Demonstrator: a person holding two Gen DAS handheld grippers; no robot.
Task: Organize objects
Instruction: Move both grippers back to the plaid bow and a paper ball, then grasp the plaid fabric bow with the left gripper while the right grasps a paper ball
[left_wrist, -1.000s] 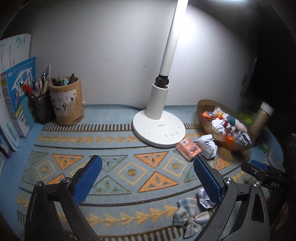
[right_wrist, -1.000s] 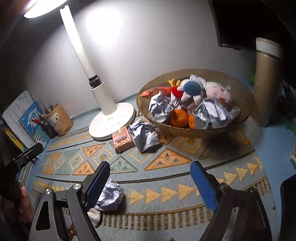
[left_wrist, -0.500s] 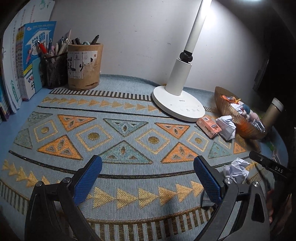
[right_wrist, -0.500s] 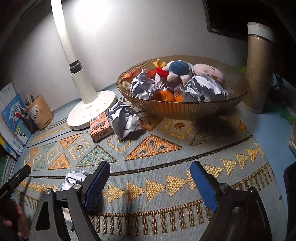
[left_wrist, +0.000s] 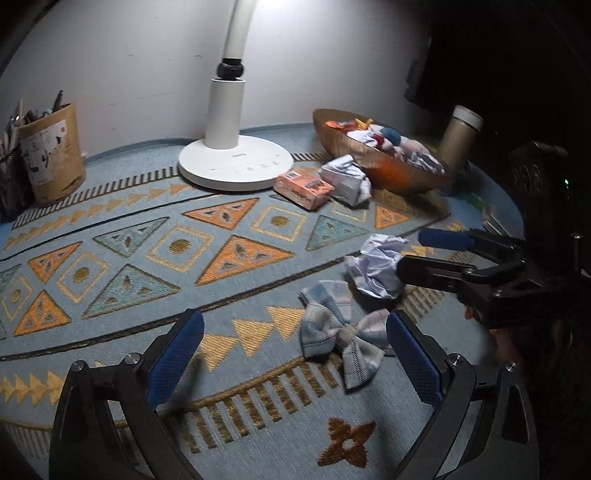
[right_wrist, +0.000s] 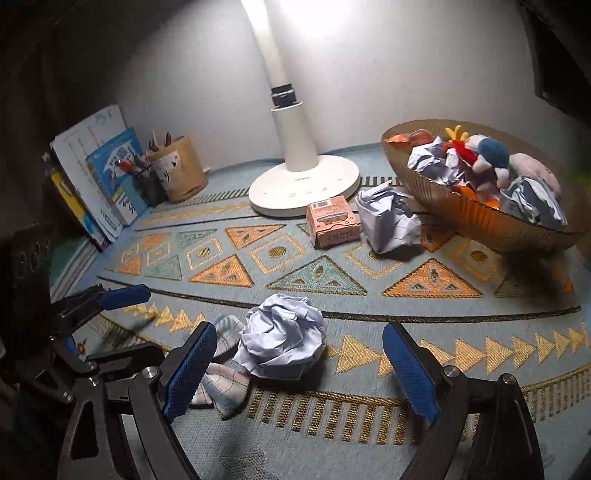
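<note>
1. right gripper has its jaws spread wide, sitting low over the patterned mat with a crumpled paper ball right between the blue pads, nothing pinched
2. left gripper is wide open too and empty, just beside a checked cloth bow lying flat on the mat
3. the bow touches the paper ball, partly tucked under it
4. further back a second paper wad sits just beside a small orange box, near the white lamp base
5. the woven bowl on the right is full of paper, plush toys and something orange
6. pen cup and books are at the far left
</note>
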